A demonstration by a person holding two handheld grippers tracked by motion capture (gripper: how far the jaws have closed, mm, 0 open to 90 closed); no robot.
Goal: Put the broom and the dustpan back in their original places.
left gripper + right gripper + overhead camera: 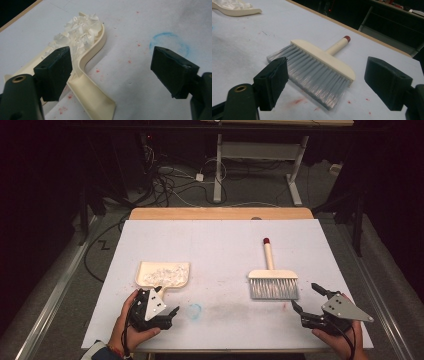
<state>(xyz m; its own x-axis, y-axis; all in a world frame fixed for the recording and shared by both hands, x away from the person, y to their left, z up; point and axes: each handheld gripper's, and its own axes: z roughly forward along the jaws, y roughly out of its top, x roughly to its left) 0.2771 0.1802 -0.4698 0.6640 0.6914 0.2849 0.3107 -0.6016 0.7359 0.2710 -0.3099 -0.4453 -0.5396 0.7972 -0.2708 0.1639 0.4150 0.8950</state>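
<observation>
A cream dustpan (163, 274) (90, 82) lies at the left of the white table, heaped with white paper scraps (162, 274) (80, 30). Its handle points toward my left gripper (161, 308) (111, 72), which stands open just behind it with nothing between the jaws. At the right lies a cream hand brush (272, 276) (323, 58) with grey bristles (312, 77) and a red-tipped handle that points away from me. My right gripper (307, 298) (325, 85) is open just short of the bristles, holding nothing.
The white sheet (220, 245) covers a wooden table; a blue ring mark (195, 309) (170, 42) and red specks stain it near the front. Behind the table are cables on the floor and a white desk frame (260, 165).
</observation>
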